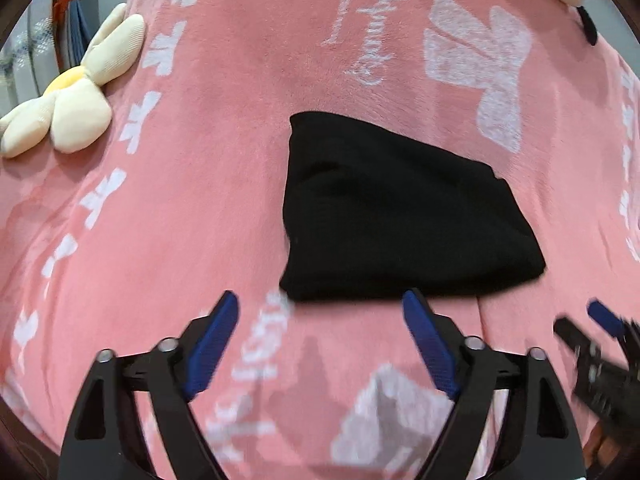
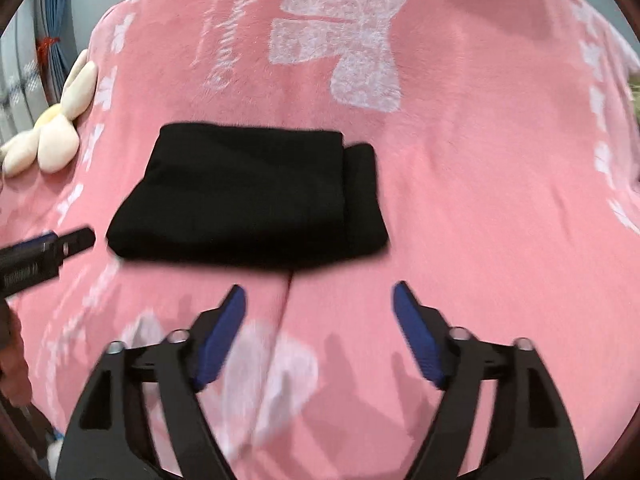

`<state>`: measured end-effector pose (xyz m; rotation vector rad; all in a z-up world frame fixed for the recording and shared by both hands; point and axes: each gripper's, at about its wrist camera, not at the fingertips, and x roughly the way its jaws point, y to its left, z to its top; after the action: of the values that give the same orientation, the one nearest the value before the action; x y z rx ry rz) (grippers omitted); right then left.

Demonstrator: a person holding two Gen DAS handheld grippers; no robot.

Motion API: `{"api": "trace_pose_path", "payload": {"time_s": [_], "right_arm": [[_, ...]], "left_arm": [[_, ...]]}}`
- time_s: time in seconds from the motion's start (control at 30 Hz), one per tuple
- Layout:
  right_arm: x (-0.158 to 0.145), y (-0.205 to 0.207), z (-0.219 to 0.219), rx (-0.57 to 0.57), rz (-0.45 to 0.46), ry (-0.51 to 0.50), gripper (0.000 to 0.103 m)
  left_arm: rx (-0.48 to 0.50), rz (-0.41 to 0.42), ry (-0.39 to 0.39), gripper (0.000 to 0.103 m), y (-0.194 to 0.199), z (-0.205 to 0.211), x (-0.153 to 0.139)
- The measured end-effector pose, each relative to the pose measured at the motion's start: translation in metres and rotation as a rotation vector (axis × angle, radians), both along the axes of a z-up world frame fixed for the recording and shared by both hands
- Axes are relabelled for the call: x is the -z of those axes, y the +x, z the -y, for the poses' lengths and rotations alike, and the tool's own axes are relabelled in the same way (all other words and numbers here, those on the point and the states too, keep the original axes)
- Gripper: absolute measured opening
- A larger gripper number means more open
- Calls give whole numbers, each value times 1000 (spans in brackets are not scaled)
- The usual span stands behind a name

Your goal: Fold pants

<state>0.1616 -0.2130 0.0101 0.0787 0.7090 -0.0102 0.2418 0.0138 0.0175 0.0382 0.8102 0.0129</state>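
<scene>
left gripper (image 1: 320, 300): fingers spread wide at the bottom of the frame, nothing between them
right gripper (image 2: 320, 294): fingers likewise parted and bare, just short of the pants
pants (image 2: 248, 196): black, on the pink blanket (image 2: 480, 200) at mid-frame
progress: folded into a compact stack; the task looks finished, perhaps only tidying left
axis: long side runs left to right in the right wrist view, layered edge at the right end
</scene>
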Motion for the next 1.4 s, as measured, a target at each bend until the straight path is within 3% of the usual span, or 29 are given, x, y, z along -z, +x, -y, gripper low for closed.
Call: {"api": "trace_pose_path", "payload": {"time_s": [0.13, 0.47, 0.77, 0.83, 0.97, 1.13, 1.4], "right_arm": [[7, -50, 2, 69, 36, -27, 91], [36, -125, 5, 110, 6, -22, 95], [40, -137, -1, 98, 20, 24, 95], [41, -136, -5, 86, 19, 6, 95], [42, -137, -7, 87, 22, 2, 95], [44, -138, -2, 103, 24, 29, 95], [48, -137, -17, 67, 15, -26, 95]], "left_arm": [[-14, 20, 13, 87, -40, -1, 10], [-7, -24, 67, 87, -122, -6, 52], [-24, -22, 27, 87, -152, -29, 93], [-41, 3, -27, 87, -158, -34, 91], [-60, 13, -57, 87, -161, -38, 94], [-56, 19, -46, 87, -162, -37, 95], [-53, 23, -39, 87, -164, -34, 96]]}}
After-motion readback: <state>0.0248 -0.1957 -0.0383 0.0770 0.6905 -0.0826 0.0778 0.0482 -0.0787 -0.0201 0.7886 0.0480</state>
